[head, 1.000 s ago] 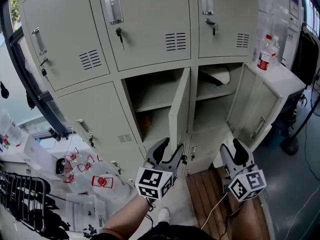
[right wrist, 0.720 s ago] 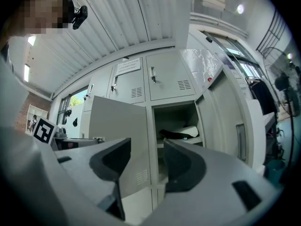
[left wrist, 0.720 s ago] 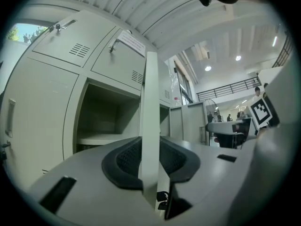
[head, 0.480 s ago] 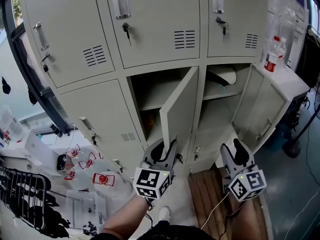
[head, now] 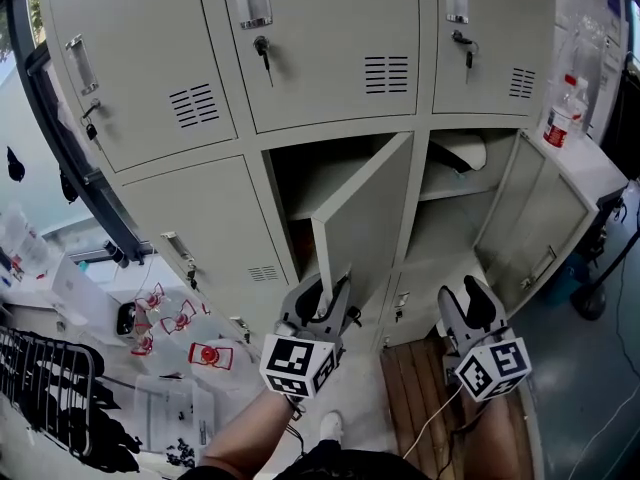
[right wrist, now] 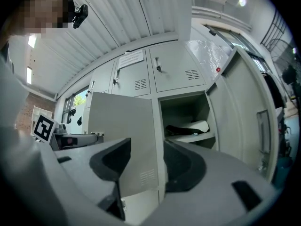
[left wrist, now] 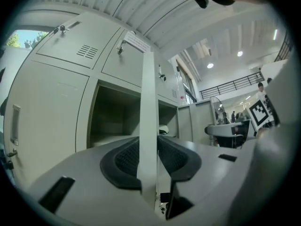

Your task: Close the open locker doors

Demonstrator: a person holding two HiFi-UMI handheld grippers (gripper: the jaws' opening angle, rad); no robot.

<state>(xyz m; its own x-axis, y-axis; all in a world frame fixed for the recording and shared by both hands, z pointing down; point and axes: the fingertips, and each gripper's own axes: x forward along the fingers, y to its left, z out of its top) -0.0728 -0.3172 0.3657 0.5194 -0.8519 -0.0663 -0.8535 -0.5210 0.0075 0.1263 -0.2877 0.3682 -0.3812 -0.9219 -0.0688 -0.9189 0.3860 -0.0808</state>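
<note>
A bank of pale grey metal lockers (head: 330, 58) is seen from above, its top row cut off at the upper edge. The lowest lockers are hidden behind the two grippers. The inside of the lower middle compartment is largely screened by its own pale grey sheet-metal middle door (head: 365, 218). A white object (head: 468, 153) lies on the shelf of the lower right compartment, and what it is cannot be made out. Faces in the right gripper view are masked by mosaic patches.

The middle door is held half open, hinged on its right side. Its free near edge (left wrist: 148, 117) is clamped between the black pads of the left gripper (head: 325, 293), which is closed on that edge (left wrist: 149, 159). The right gripper (head: 468, 303) is held level beside it with its jaws wide apart and nothing gripped (right wrist: 141, 166). The matching grey right door (head: 530, 228) stands fully open, to the right of that gripper and apart from it. In the right gripper view it is seen at the far right (right wrist: 242, 117).

Compared with a second ago, the middle door has been swung from edge-on to angled leftwards, partway towards shut. The left jaws have just been drawn in onto the edge, then eased slightly. The right door is unchanged.
</note>
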